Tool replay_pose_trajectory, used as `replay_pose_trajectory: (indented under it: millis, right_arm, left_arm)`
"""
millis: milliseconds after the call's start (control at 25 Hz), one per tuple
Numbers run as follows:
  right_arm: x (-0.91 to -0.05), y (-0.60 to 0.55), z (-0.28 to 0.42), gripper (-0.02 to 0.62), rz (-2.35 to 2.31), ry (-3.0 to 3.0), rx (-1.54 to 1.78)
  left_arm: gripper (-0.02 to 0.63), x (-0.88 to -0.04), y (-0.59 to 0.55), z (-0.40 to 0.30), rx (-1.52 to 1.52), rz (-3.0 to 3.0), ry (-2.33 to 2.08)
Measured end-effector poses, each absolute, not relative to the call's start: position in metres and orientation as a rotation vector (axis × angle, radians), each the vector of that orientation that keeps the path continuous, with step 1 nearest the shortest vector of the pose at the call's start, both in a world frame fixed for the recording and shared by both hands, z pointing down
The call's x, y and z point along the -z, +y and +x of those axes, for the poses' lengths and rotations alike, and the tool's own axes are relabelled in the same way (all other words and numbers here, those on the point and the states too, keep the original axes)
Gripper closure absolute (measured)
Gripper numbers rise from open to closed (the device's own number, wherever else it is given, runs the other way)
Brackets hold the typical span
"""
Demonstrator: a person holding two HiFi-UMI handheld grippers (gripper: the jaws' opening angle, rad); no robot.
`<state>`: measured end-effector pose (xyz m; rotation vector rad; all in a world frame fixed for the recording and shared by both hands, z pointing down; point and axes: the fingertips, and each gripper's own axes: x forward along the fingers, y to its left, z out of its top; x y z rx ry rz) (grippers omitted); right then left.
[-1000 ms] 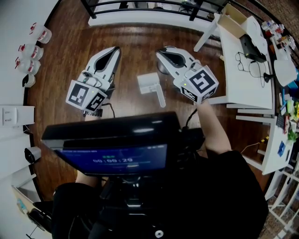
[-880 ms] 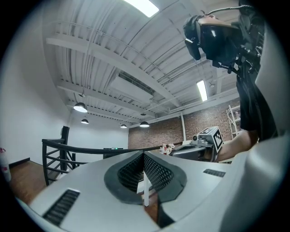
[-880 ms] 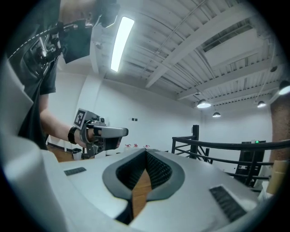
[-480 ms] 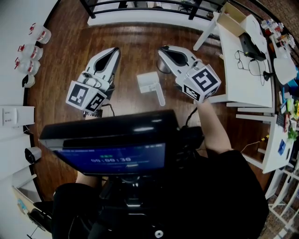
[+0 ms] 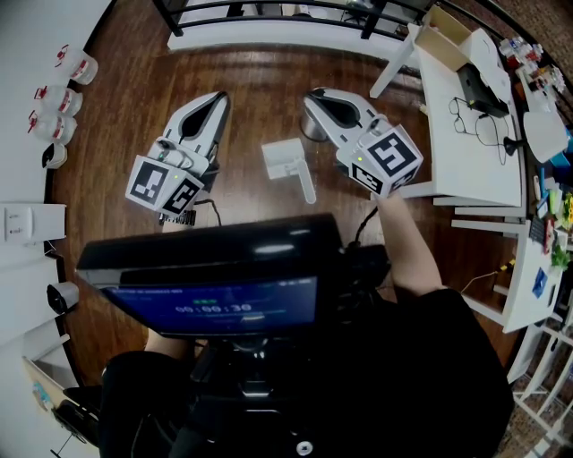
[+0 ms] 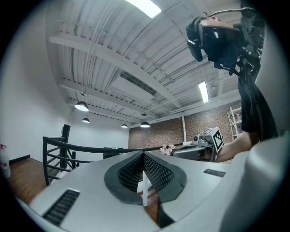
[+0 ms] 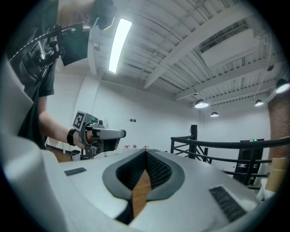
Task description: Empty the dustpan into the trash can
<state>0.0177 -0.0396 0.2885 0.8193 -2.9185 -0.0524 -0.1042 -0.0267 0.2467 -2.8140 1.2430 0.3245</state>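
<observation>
A white dustpan (image 5: pixel 286 159) lies on the wooden floor between my two grippers, its handle (image 5: pixel 308 188) pointing toward me. A small grey round can (image 5: pixel 311 131) stands just right of it, partly hidden under my right gripper (image 5: pixel 313 95). That gripper hovers above the can, shut and empty. My left gripper (image 5: pixel 219 97) is held to the left of the dustpan, apart from it, also shut with nothing in it. The left gripper view shows shut jaws (image 6: pixel 143 156) and the right gripper (image 6: pixel 206 142) beyond. The right gripper view shows shut jaws (image 7: pixel 146 154) and the left gripper (image 7: pixel 100 135).
A white table (image 5: pixel 470 134) with glasses and a black object stands at the right, one leg (image 5: pixel 394 63) slanting toward the can. A black railing (image 5: pixel 269 11) runs along the far side. Cups sit on a white shelf (image 5: pixel 63 98) at left. A dark screen (image 5: pixel 215 277) hangs before my chest.
</observation>
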Motion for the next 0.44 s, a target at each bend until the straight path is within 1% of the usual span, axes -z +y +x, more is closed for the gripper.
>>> replay_pose_trajectory:
  millis: [440]
  right_arm:
    - [-0.2891, -0.0387, 0.0199, 0.595, 0.823, -2.916, 0.054]
  left_arm:
    - [0.603, -0.2478, -0.0258, -0.1029, -0.326, -2.815, 1.249]
